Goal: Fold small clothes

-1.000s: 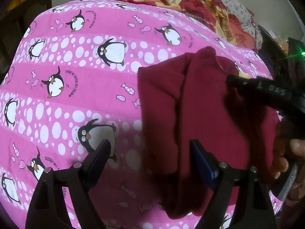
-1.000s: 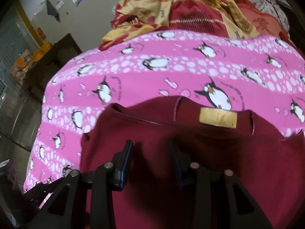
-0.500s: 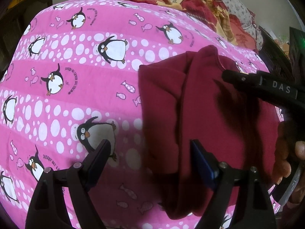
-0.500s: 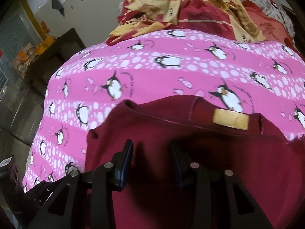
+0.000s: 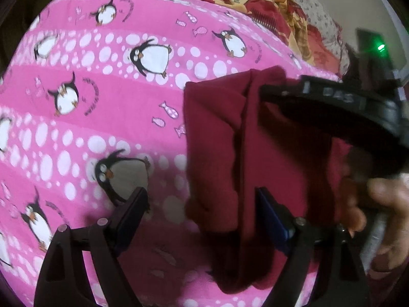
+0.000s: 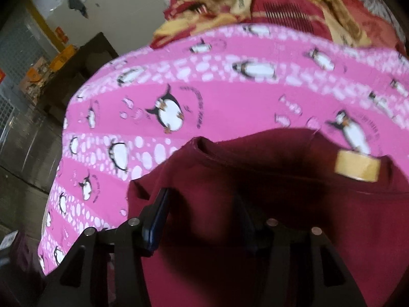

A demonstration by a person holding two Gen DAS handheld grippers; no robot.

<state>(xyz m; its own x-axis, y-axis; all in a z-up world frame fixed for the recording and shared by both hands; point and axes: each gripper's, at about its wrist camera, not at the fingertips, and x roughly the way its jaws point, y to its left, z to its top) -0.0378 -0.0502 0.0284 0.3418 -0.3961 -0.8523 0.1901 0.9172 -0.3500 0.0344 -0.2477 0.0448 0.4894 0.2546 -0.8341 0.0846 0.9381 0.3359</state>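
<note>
A dark red small garment [image 5: 255,138] lies partly folded on the pink penguin-print sheet [image 5: 102,107]. Its tan neck label [image 6: 356,165] shows in the right wrist view. My left gripper [image 5: 199,204] is open, low over the garment's left edge, with nothing between the fingers. My right gripper [image 6: 202,212] is open above the garment [image 6: 255,192] near its collar; it also shows from the side in the left wrist view [image 5: 332,107], hovering over the cloth with the hand behind it.
A heap of red and yellow bedding [image 6: 268,2] lies at the far end of the bed. Dark furniture [image 6: 76,66] and a tiled floor are to the left of the bed. A green light [image 5: 381,47] glows at the right.
Both grippers moved forward and closer to the garment. The right gripper slid further left across it. The garment lies as before.
</note>
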